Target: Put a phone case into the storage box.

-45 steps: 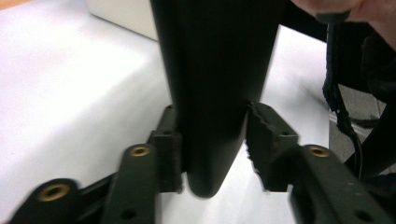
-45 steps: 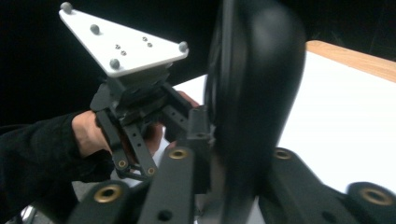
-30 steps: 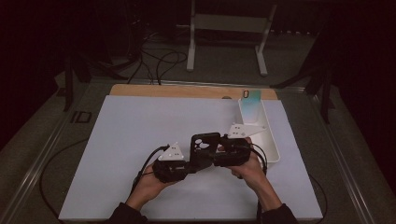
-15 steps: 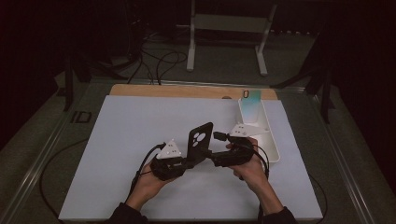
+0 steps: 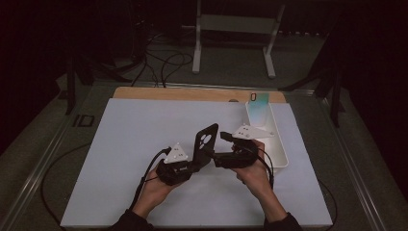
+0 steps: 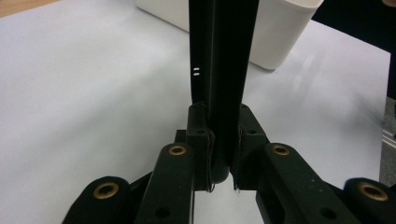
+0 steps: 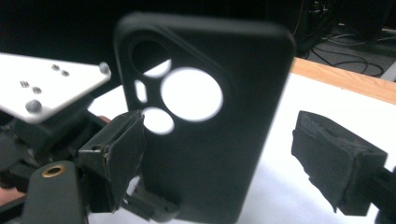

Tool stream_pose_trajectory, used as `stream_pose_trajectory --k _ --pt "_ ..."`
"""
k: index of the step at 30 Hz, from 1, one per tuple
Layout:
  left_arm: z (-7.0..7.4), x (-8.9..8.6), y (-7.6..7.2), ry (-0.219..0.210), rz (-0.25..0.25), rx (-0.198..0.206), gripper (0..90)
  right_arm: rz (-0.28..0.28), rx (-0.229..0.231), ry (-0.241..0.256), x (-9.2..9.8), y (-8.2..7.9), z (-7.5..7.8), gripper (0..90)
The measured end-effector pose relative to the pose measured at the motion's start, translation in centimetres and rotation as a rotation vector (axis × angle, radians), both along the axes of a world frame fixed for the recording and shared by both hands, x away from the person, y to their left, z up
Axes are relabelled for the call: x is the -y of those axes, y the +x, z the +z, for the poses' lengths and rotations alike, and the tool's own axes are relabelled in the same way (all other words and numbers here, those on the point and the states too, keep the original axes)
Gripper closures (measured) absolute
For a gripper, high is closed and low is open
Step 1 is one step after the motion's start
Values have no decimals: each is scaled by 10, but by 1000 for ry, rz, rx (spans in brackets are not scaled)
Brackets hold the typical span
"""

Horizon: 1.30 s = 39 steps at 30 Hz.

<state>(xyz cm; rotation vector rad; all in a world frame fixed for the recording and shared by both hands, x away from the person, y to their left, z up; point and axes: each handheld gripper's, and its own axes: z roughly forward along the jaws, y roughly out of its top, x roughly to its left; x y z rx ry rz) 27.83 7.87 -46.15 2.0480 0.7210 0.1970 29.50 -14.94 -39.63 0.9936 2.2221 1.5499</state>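
**A:** Your phone case [image 5: 206, 144] went from lying flat between the grippers 1 s ago to standing upright now, just left of the white bin [image 5: 267, 137]. So you've got it lifted off the mat [image 5: 125, 144] and ready for a handover.

**B:** Agreed. Your left gripper [image 5: 192, 166] is low, jaws clamped on the case's bottom edge. Your right gripper [image 7: 233, 154] faces its back, jaws spread wide, not touching it.

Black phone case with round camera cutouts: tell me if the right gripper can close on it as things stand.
Probably yes. The black phone case stands between the right gripper's open jaws, held upright by the left gripper; nothing blocks it.
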Motion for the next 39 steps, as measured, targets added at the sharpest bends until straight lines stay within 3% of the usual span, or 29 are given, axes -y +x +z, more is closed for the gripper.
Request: stream_pose_trajectory --k 10,21,32,39 --pt "-1 1 0 3 9 -4 806 -21 4 14 -11 1 6 156" --pt "0 1 -1 -21 12 12 808 -43 -10 39 -18 5 7 117" --pt "0 3 -3 -32 -10 9 808 -61 -21 53 -24 7 5 118" --pt "-2 5 -3 -35 -13 5 802 -65 -6 32 -25 4 5 133"
